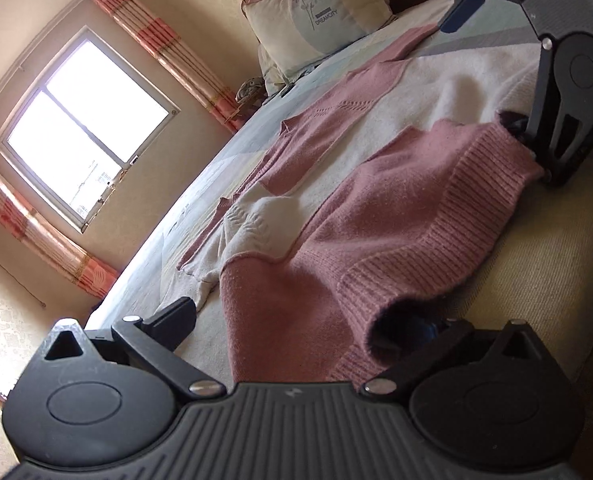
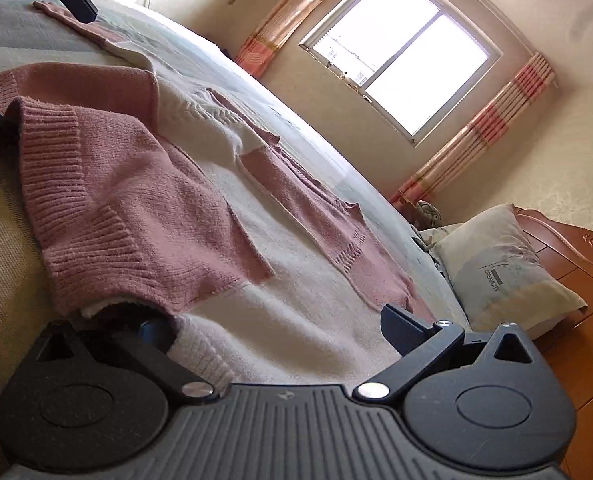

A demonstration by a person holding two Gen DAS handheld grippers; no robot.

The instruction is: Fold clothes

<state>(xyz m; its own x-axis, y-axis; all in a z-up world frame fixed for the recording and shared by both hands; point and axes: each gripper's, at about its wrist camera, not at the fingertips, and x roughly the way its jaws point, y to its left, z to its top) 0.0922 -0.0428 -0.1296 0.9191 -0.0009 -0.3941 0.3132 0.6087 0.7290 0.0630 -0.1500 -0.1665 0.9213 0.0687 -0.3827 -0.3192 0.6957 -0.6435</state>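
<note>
A bed point(image 1: 544, 280) carries a pink-and-cream knit sweater point(image 1: 336, 208), spread flat with its ribbed hem point(image 1: 448, 240) nearest. The left hand-held gripper point(image 1: 308, 320) and right hand-held gripper point(image 2: 276, 326) are both spread wide, one finger of each tucked under the hem. A pillow point(image 1: 316, 20) rests at the headboard.

The sweater point(image 1: 376, 216) is soft, fuzzy knit wool, pink and cream, with bumpy ribbed edges. The bed cover point(image 1: 556, 280) under it looks like rough woven cloth near us and smoother cloth far off. The pillow point(image 2: 504, 272) is smooth cloth. The headboard point(image 2: 576, 264) is shiny brown wood. Both the left gripper point(image 1: 296, 320) and the right gripper point(image 2: 280, 328) are dull black plastic with grooves and shiny metal screws. The curtains point(image 2: 476, 136) are thin cloth.
</note>
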